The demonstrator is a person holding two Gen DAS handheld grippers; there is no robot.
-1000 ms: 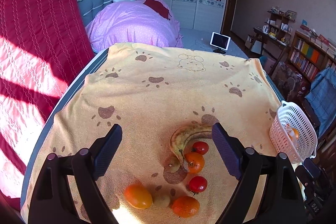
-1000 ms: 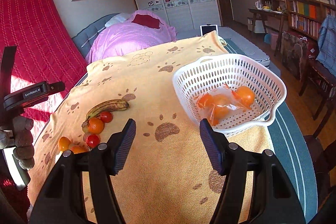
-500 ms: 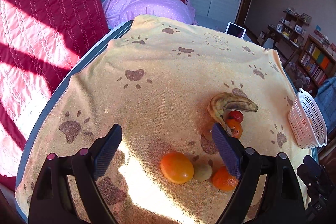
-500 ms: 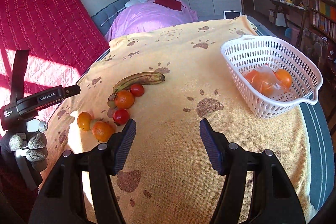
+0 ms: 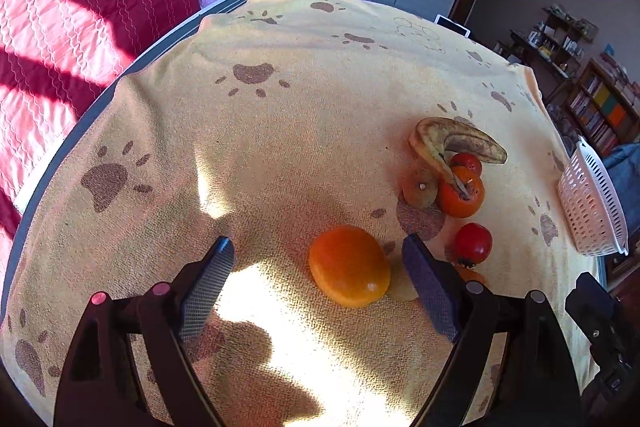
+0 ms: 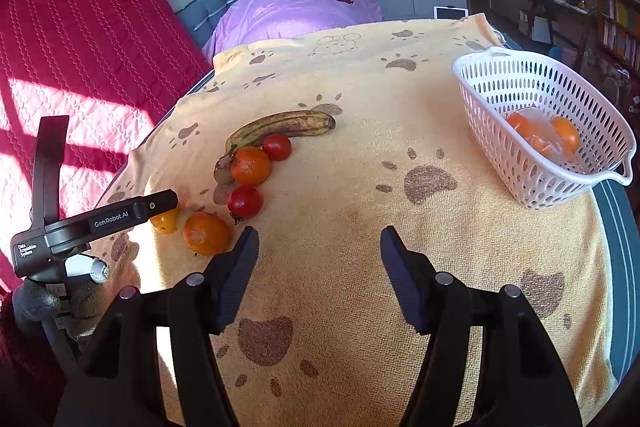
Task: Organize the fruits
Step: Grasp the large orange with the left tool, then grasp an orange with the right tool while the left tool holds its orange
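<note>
Loose fruit (an oval orange citrus [image 5: 349,275] foremost) lies near the bed's [image 6: 420,235] left edge; white perforated plastic basket [image 6: 516,163], right edge, holds bagged oranges. Left gripper [image 5: 316,281] and right gripper [image 6: 318,259]: jaws apart, empty.

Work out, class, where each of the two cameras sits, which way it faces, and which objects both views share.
Left wrist: on the left gripper, looking down at an orange between its open fingers; only those fingers show.
Right wrist: on the right gripper, facing across the yellow blanket; its fingers, the other gripper and a gloved hand show.
Shared: banana, white basket, wardrobe.
</note>
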